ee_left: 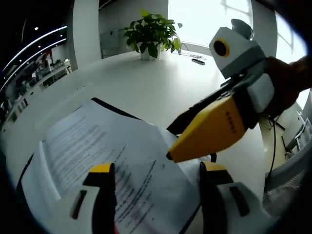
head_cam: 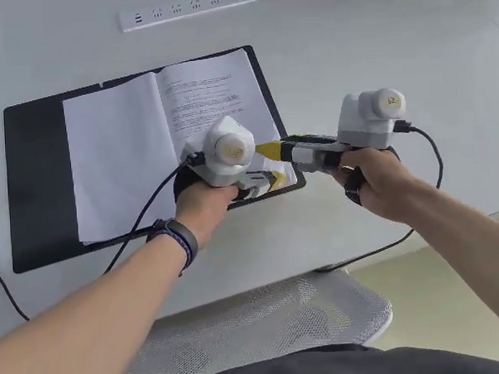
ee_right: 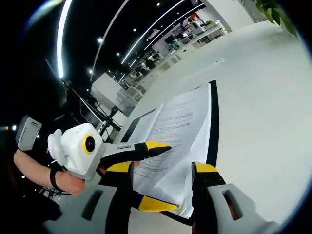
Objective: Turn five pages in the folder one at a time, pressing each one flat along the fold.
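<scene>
- The folder [head_cam: 34,196] lay open on the white desk [head_cam: 376,41], black cover down. Its printed right page [head_cam: 216,93] lay flat, and a blank sheet lay to the left of the fold [head_cam: 159,108].
- The left gripper [ee_left: 157,168] hung over the near right corner of that page. Its jaws were spread wide and released, gripping nothing, with the printed sheet beneath them.
- The right gripper [ee_right: 162,170] pointed in from the right, just beside the left one at the same corner. In its own view its jaws stood apart and held nothing.
- Judged from this, the step in hand was picking up the corner of the next page.
- Risk: the two sets of jaws were crowded at one corner, so one could knock the other and miss the edge.
- Risk: a bite taken too deep into the stack could lift more than one sheet, spoiling the one-at-a-time count.
- Risk: a hard pinch or a sideways pull could crease or tear the thin corner.
- Risk: the folder's near edge sat close to the desk's front edge, so a drag toward the person might slide it off.
- Risk: the left gripper's cable [head_cam: 143,212] trailed across the left cover and could snag when a page swung over.
</scene>
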A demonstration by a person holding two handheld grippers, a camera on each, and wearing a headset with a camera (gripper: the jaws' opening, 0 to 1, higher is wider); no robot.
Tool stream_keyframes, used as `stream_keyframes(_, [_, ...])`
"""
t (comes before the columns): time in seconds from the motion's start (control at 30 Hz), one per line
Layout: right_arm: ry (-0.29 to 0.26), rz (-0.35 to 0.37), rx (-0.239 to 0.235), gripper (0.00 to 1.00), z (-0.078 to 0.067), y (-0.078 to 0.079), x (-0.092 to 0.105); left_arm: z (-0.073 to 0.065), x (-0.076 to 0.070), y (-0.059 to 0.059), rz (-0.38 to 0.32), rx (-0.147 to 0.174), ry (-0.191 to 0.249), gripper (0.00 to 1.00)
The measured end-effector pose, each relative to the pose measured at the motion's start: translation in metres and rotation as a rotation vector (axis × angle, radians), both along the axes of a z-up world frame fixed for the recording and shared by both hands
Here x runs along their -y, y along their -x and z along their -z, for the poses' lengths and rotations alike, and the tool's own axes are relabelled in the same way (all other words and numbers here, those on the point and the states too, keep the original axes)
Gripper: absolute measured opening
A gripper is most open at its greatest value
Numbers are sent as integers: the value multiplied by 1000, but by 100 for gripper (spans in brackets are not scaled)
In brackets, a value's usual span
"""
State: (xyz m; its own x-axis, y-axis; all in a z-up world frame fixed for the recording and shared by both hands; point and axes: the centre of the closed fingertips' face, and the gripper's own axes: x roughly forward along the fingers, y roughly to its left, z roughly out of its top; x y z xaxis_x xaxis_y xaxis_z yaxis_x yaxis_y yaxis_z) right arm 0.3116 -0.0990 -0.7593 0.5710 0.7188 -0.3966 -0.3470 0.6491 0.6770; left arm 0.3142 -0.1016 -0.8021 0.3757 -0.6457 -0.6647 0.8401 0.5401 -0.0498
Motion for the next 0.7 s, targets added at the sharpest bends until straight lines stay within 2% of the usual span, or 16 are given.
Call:
stream_keyframes(0.13, [-22,12,-15,43,3,-2,1,0,0,0,-1,-3,4,71])
stream_keyframes(0.37, [-13,38,-14,25,8,-3,4,0,0,1,0,-6,5,71])
stream_keyframes(0.63, [-45,72,-30,4,8,-2,11,-2,2,3,0,-25,19,73])
stream_keyframes(0.7, [-52,77,-31,3,7,-2,11,-2,2,4,2,-31,21,75])
